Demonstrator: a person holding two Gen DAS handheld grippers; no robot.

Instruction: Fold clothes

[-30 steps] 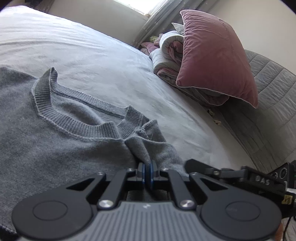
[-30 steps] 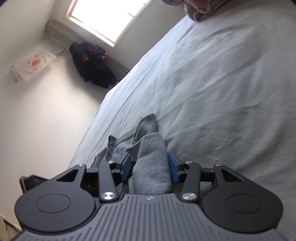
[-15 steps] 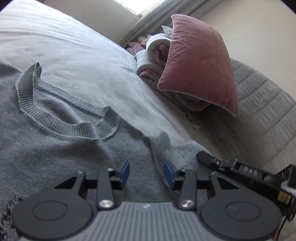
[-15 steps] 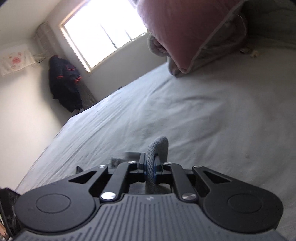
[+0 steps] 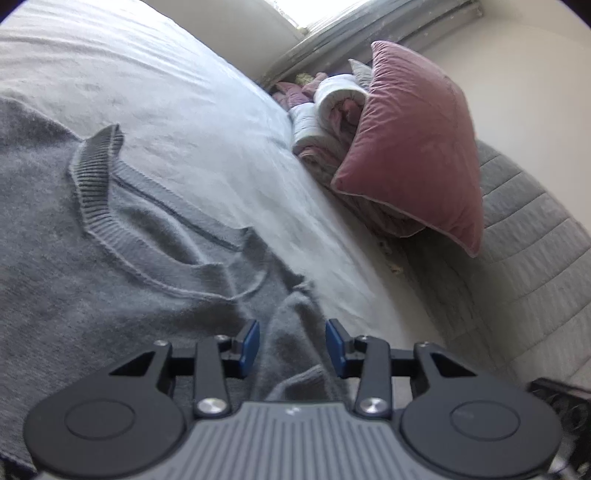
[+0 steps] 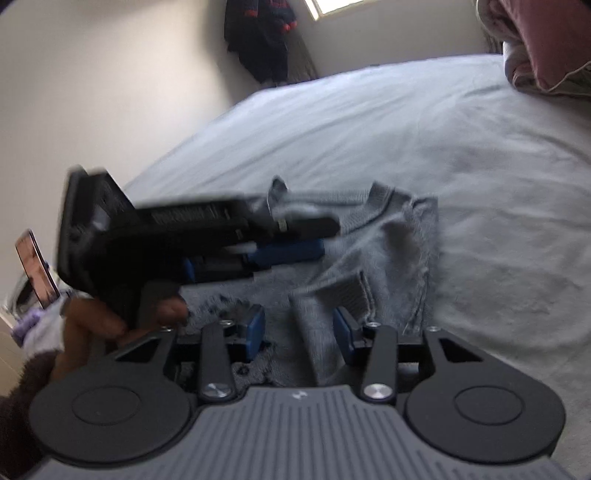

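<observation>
Daylight pours from the window (image 6: 334, 5), blown out white. The bed (image 5: 192, 122) looks pale and softly smeared. The left claw (image 6: 295, 236) blurs badly; fisheye corners curve and darken.

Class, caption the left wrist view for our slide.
Open left tool over a grey sweater on the bed, pink pillow behind.
</observation>
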